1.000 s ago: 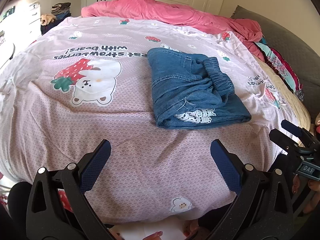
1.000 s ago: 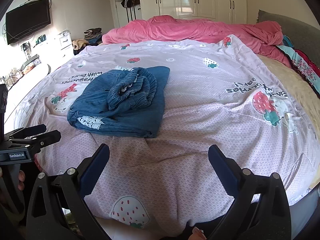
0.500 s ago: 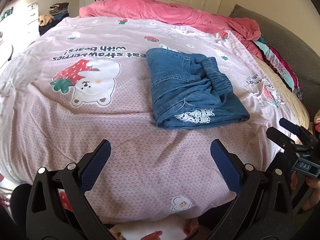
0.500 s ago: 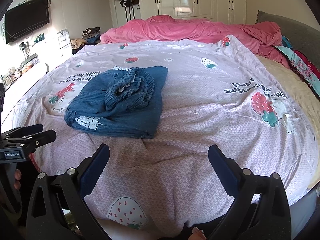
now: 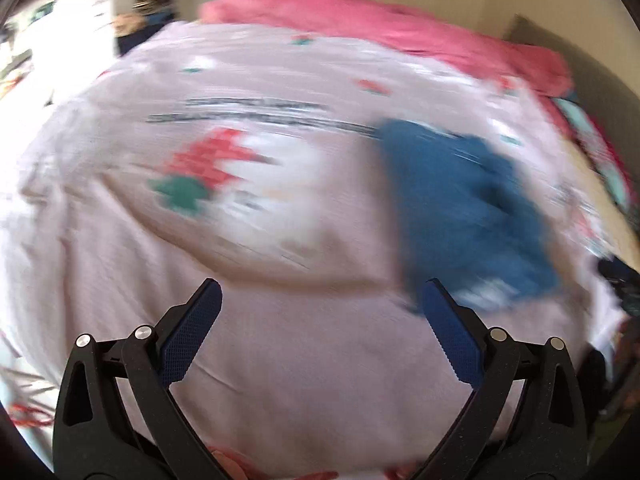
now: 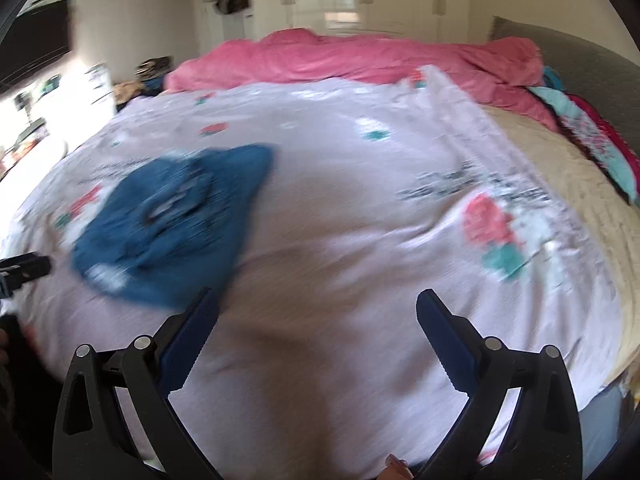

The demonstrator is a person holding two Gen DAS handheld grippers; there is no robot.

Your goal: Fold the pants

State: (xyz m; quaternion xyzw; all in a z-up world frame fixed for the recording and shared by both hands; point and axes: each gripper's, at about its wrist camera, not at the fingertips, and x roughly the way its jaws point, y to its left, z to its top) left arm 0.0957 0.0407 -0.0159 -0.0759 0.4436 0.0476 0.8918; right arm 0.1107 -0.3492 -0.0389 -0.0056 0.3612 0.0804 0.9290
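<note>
Both views are motion-blurred; fine detail is not readable.

Pants: blue denim, folded into a compact, roughly rectangular bundle. A bunched, darker ridge of fabric lies on top of the bundle near its middle, seen in the right wrist view. A small white patch shows at the near edge of the bundle; what it is cannot be told through the blur. The bundle lies flat on the sheet, a pale pink cover printed with strawberries and dark lettering.

Position: in the left wrist view the pants lie right of centre, just beyond the right finger tip. In the right wrist view they lie left of centre, just beyond the left finger tip.

Left gripper: fingers spread wide, nothing between them, above bare sheet near the bed's front edge.

Right gripper: fingers spread wide, nothing between them, above bare sheet.

Neither gripper touches the pants.

A pink duvet lies heaped at the far end of the bed.
</note>
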